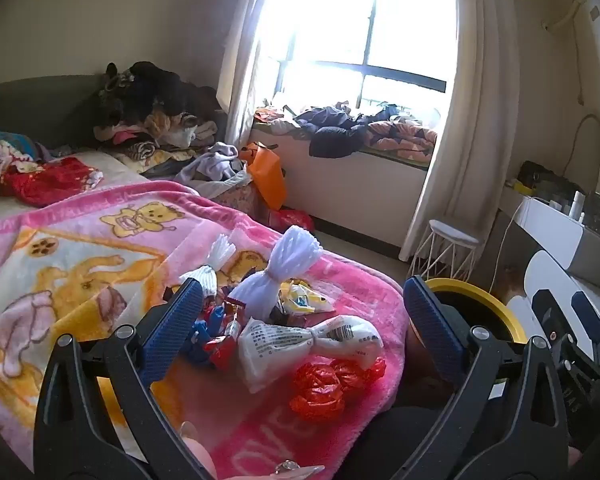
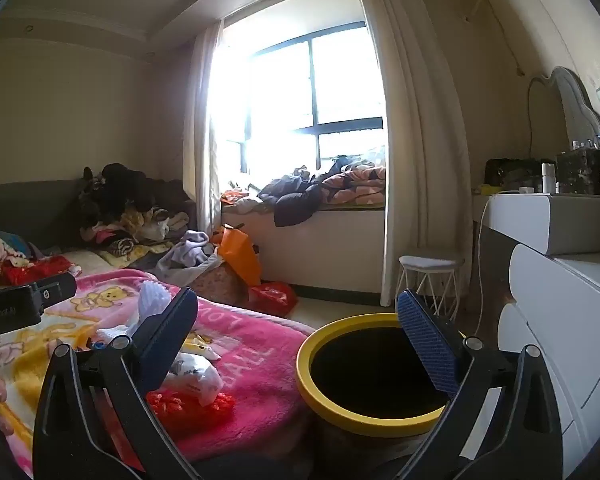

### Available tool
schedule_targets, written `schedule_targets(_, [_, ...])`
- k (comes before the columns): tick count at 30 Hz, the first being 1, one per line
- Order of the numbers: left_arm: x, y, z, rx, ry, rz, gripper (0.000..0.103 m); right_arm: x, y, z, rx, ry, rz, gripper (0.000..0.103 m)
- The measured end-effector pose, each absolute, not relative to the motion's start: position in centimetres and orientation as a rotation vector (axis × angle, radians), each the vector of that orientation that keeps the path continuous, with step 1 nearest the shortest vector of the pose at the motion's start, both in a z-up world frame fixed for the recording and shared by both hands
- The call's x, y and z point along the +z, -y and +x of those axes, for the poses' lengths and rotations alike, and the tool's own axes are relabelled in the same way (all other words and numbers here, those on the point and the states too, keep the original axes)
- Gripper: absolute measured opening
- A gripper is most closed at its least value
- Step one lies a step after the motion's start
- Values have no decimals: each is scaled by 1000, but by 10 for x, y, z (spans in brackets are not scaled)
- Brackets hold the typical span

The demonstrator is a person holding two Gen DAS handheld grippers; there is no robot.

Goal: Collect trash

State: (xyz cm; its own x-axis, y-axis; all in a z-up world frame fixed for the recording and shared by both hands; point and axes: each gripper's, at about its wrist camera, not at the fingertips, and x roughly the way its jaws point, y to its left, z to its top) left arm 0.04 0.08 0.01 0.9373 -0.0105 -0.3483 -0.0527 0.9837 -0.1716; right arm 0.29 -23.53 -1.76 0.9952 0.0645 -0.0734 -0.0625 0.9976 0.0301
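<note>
Left gripper (image 1: 300,320): fingers spread wide, empty, tilted down over the trash pile.
Right gripper (image 2: 300,344): fingers spread wide, empty, level, framing the bin's mouth.
Trash: white printed wrapper (image 1: 304,340), red plastic bag (image 1: 332,384), white foam net (image 1: 280,276) and small colourful wrappers (image 1: 216,328), together on the near right corner of the pink blanket (image 1: 100,248).
Bin (image 2: 364,420): yellow-rimmed, dark inside, just right of the bed.
Far: cluttered window ledge (image 2: 320,200).
</note>
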Motion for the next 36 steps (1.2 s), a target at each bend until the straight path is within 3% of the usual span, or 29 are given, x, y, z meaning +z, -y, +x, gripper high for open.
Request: schedule_targets(36, [1, 2, 1, 19, -338, -167, 92, -21, 233, 6, 67, -99, 45, 97])
